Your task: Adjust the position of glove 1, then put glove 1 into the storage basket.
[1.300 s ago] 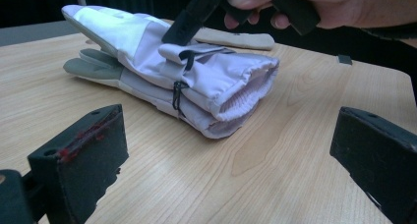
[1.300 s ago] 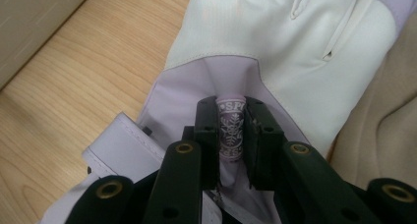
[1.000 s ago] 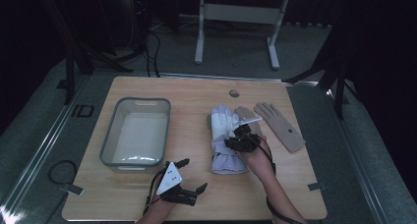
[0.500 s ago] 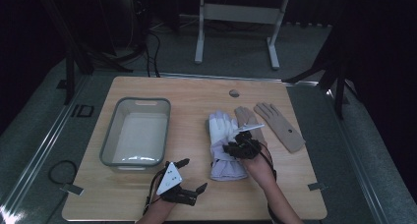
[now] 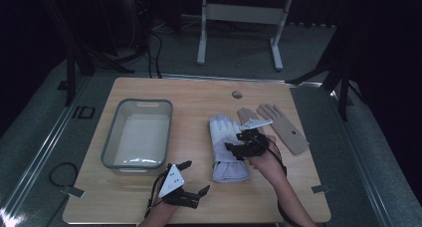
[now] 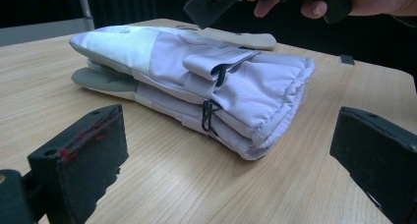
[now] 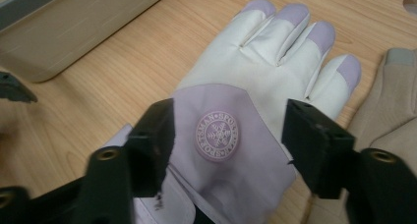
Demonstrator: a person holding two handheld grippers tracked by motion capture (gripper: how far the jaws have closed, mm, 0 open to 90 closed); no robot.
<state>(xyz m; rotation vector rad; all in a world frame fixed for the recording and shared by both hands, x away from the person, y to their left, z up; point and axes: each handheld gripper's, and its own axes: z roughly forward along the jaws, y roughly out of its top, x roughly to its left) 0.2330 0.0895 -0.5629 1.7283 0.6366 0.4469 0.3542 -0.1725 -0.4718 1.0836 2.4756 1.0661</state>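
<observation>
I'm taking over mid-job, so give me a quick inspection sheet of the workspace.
Surface: wooden table, level.
Job's things: lilac-and-white gloves, stacked flat mid-table.
Clutter: grey tub at left; tan gloves at right; small round mark near far edge.
Grippers: right gripper above the lilac gloves, jaws just opening, nothing pressed; left gripper open, near front edge.
Cables: cable on floor, left.
Surroundings: dark; white stand behind.

The right gripper (image 5: 238, 141) hovers over the lilac-and-white gloves (image 5: 226, 148) lying stacked mid-table — its jaws, just opened, seemingly hold nothing. Tan gloves (image 5: 283, 127) lie just beside (to the right). The left gripper (image 5: 195, 178) rests near the grey bin (image 5: 113, 138) — jaws spread.
</observation>
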